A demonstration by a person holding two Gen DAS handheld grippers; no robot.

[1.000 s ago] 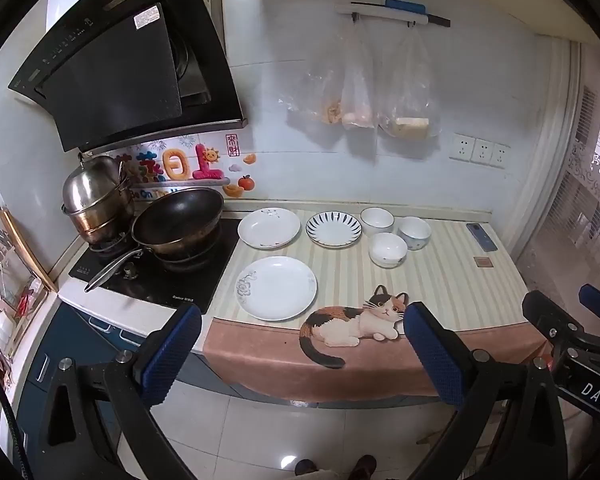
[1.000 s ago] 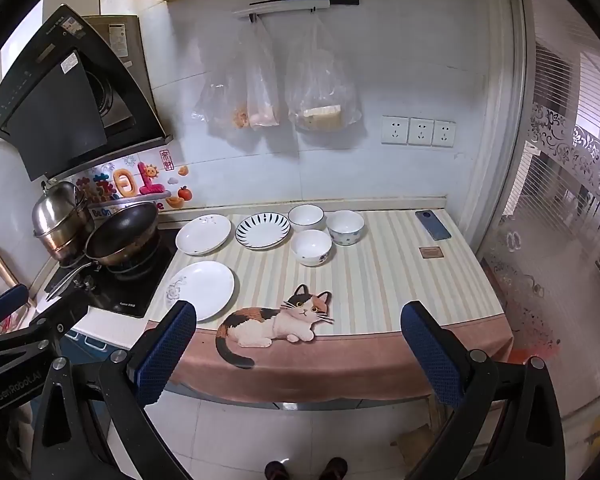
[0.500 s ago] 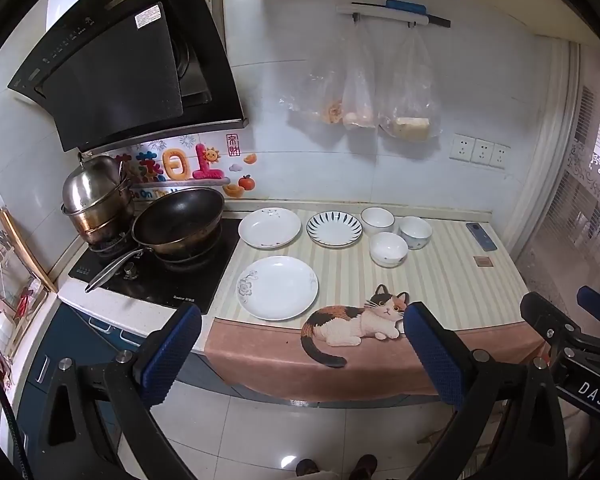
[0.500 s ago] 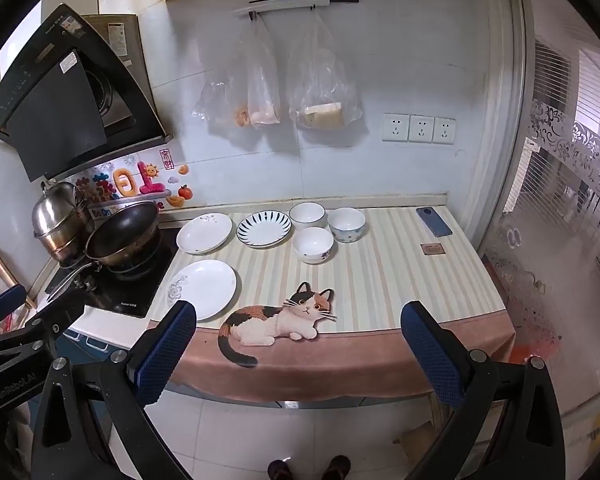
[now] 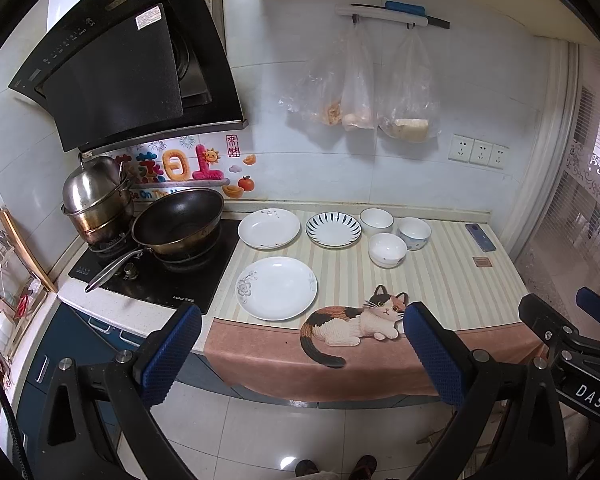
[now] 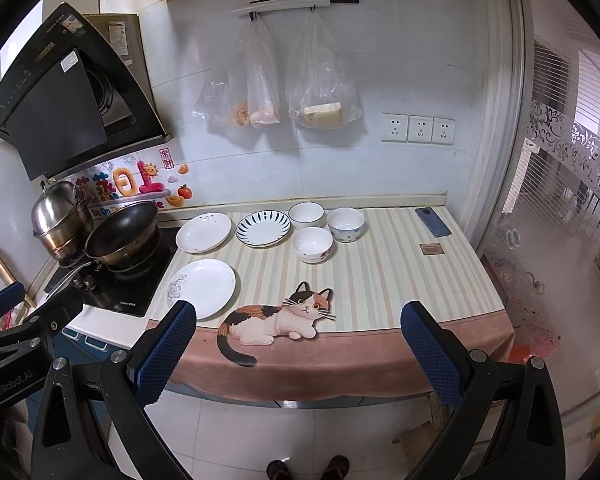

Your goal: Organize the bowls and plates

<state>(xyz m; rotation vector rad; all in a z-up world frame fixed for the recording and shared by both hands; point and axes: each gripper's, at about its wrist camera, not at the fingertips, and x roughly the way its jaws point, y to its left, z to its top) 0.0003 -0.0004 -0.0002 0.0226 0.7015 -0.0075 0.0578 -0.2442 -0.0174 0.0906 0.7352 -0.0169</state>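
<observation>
The left gripper [image 5: 300, 354] has its two blue-padded fingers [image 5: 171, 354] spread wide with nothing between them, held out in front of the counter and above the floor tiles. The right gripper [image 6: 298, 354] is likewise spread wide and empty, its padded fingers [image 6: 428, 354] framing the front edge of the counter from well back. Past both pairs of fingers hangs the striped counter cloth [image 5: 440, 280], its pink border draped over the edge and printed with a calico cat [image 5: 356, 320]. On the cloth, nearest the front and left, lies a large white plate [image 5: 277, 288] with a small floral mark on its rim. Behind it, toward the wall, sit a second white plate [image 5: 269, 228] and just beside it, to the right, a plate with dark radiating stripes [image 5: 333, 229]. To the right of those stand three bowls close together: a white bowl [image 5: 376, 221] at the back, a bowl with blue pattern [image 5: 414, 233] beside it, and a third white bowl [image 5: 387, 249] in front of the two. Further right on the cloth lie a phone [image 5: 480, 237] and a small brown square [image 5: 482, 261]. Left of the plates, a dark wok [image 5: 178, 220] and a stacked steel pot [image 5: 94, 196] rest on the black cooktop [image 5: 156, 280] under the range hood [image 5: 128, 64]. Plastic bags [image 5: 360, 84] hang from a wall rail. The toes of the person's shoes [image 6: 308, 467] show at the bottom of the right view.
</observation>
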